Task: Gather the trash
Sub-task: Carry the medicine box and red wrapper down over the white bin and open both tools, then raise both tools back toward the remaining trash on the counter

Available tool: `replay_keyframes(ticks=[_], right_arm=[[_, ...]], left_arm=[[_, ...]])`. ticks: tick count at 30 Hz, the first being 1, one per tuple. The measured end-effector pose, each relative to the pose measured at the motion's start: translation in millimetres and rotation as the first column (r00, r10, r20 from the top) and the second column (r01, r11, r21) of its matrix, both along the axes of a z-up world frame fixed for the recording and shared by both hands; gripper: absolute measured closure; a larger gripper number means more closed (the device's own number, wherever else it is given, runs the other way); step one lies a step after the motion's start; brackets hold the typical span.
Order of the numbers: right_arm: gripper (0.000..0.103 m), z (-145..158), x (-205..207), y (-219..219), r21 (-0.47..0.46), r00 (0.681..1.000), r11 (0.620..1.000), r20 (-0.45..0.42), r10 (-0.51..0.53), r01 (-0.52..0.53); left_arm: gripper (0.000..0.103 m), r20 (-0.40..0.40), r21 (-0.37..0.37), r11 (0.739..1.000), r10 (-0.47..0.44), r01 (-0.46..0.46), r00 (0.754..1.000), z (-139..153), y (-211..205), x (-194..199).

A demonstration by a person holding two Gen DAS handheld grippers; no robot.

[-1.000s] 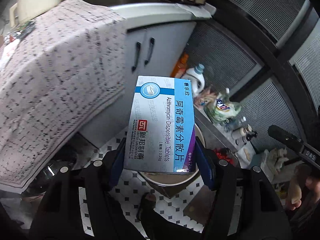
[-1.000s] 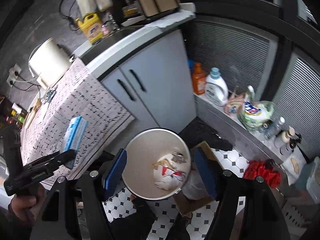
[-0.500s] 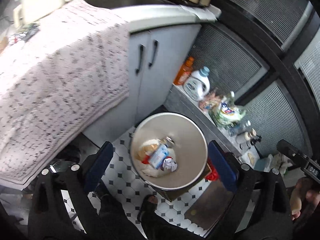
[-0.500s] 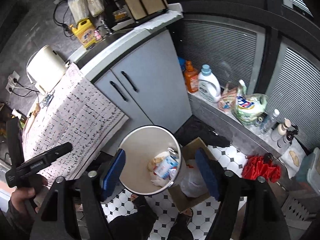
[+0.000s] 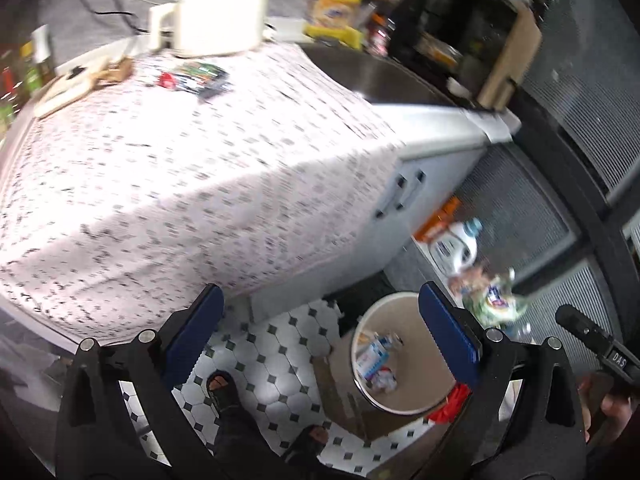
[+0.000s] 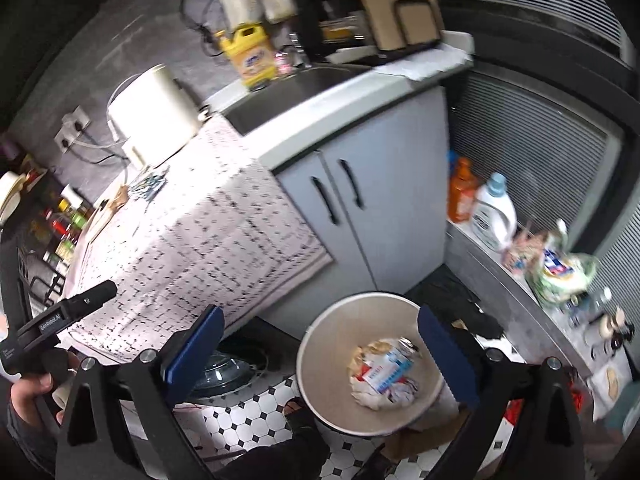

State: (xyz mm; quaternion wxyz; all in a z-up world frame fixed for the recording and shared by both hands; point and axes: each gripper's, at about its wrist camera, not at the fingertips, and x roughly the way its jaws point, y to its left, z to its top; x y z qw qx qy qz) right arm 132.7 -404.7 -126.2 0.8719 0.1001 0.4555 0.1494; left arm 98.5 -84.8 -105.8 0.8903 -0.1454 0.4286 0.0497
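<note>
Blue-and-white medicine box (image 6: 387,372) lies in the bin (image 6: 320,356), below the empty right claw (image 6: 320,344).

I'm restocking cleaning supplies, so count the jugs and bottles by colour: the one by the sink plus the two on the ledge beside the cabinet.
Yellow: 1, jug by the sink
Orange: 1, bottle on the ledge
White: 1, bottle with a blue cap, on the ledge
Total: 3

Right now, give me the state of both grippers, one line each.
Left gripper: open, jaws just opened wide, nothing between them.
Right gripper: open, jaws just opened wide, holding nothing; the trash bin sits below.
</note>
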Motion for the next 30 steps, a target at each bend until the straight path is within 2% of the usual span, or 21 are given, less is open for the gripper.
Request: replay_keyframes(ticks=[7,14,18,23,30], right_arm=[[0.008,14,26,56,0.0,0.996,0.997,0.025,0.081,-0.081],[0.008,24,52,111,-0.007,0.991,0.992,0.036,0.127,-0.127],[0.008,25,65,139,-0.019,0.991,0.991,0.032,0.133,-0.132],[0.008,26,80,168,-0.041,0.992,0.992,0.026,0.123,-0.121],[0.008,24,104,198,-0.07,0.998,0.996,0.014,0.063,-0.062]], left_arm=[[0.006,0.042,-0.005,0.994,0.109,-0.109,0.993,11,60,-5],[0.006,0.062,0.004,0.989,0.146,-0.146,0.987,16,111,3],[0.007,0.059,0.011,0.991,0.135,-0.136,0.989,13,137,18],[0.016,0.023,0.033,0.995,0.091,-0.092,0.996,1,166,48],[0.02,-0.013,0.063,0.998,0.012,-0.012,1.0,-16,194,93]])
